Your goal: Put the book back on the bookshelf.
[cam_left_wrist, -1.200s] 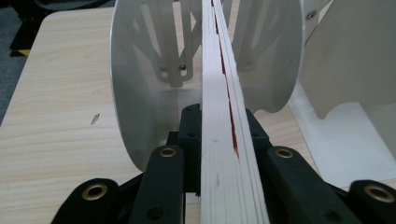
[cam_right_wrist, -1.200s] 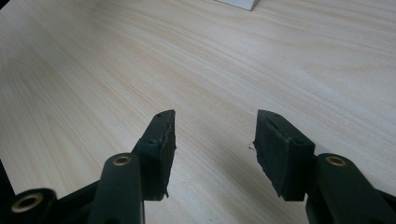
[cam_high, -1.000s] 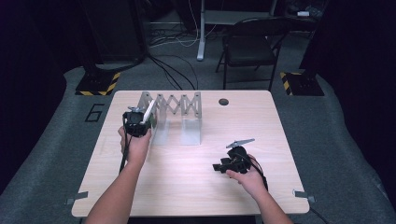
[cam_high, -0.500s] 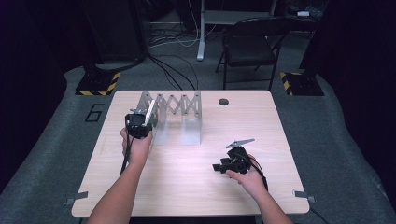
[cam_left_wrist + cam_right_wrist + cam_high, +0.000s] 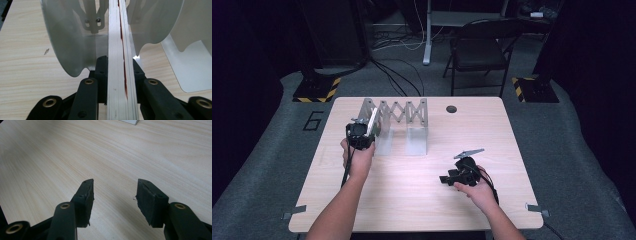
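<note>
In the high view the left forearm runs up from the bottom edge to left of centre, its hand raising the left gripper (image 5: 360,135) at the near left end of the metal rack (image 5: 396,117), while the right hand rests the right gripper (image 5: 457,176) low on the table (image 5: 412,200) at lower right, pointing left. The left gripper view shows both jaws clamped on a thin white book (image 5: 120,75) that stands on edge between them. Its long axis runs straight up the frame, away from the jaws and in between two rack dividers; the right jaws stand apart over bare wood, holding nothing.
</note>
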`<state>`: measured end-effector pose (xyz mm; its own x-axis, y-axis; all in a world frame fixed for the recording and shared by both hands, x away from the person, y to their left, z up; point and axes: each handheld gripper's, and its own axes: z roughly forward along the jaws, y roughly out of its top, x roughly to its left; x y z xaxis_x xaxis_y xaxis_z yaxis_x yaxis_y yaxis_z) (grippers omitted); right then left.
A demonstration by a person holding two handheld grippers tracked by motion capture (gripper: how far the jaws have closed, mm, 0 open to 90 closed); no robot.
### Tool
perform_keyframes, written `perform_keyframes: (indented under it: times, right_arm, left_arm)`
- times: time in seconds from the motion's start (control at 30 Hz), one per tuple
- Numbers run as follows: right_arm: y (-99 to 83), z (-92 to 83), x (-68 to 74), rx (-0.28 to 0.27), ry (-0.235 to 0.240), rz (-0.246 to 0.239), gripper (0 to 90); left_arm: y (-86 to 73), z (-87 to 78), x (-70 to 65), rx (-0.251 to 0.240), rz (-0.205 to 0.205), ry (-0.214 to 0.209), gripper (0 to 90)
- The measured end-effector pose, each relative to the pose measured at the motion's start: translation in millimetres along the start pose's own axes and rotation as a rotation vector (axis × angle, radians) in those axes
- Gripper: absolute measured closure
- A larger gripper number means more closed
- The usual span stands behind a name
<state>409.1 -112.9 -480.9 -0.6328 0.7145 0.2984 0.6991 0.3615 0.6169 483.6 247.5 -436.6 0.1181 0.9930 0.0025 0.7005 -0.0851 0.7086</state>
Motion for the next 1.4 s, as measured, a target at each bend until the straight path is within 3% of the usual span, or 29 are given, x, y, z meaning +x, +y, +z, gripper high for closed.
perform_keyframes:
  times: [0.53, 0.97, 1.4]
  right_arm:
    - [0.0, 0.5, 0.8, 0.007, 0.001, -0.001, 47.6]
    - [0.0, 0.7, 0.6, 0.008, -0.002, -0.001, 47.5]
    - [0.2, 1.0, 1.0, 0.004, -0.003, 0.000, 47.5]
  left_arm:
    - [3.7, -10.7, 0.7, -0.034, 0.012, 0.011, 65.2]
    - [3.7, -19.6, 1.3, -0.062, 0.013, 0.000, 63.5]
    - [9.9, -40.7, -0.6, -0.106, 0.048, -0.008, 62.0]
